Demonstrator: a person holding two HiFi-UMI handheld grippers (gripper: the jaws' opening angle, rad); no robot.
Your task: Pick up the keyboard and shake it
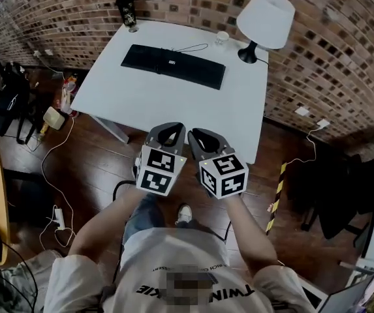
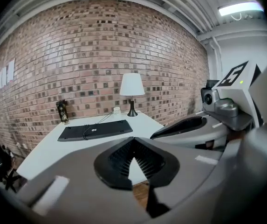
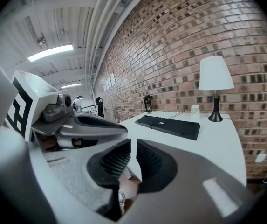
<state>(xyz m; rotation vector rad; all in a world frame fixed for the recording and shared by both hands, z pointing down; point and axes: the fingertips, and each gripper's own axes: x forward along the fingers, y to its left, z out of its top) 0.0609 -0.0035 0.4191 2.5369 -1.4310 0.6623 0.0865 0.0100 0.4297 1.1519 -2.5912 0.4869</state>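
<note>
A black keyboard (image 1: 173,66) lies flat near the far edge of the white table (image 1: 147,106), its cable running off behind it. The left gripper view shows the keyboard (image 2: 95,130) ahead and slightly left, and the right gripper view shows the keyboard (image 3: 170,125) ahead and to the right. Both grippers hang side by side in front of the table's near edge, well short of the keyboard and above the wooden floor. My left gripper (image 1: 171,130) (image 2: 134,141) is shut, empty, tips touching. My right gripper (image 1: 202,135) (image 3: 133,146) shows a narrow gap between its jaws, nothing in it.
A white-shaded lamp (image 1: 265,19) stands at the table's far right corner, with a small white cup (image 1: 222,38) beside it. A dark tumbler (image 1: 128,10) stands at the far left corner. A brick wall (image 1: 343,57) backs the table. Cables and bags (image 1: 17,96) clutter the floor at left.
</note>
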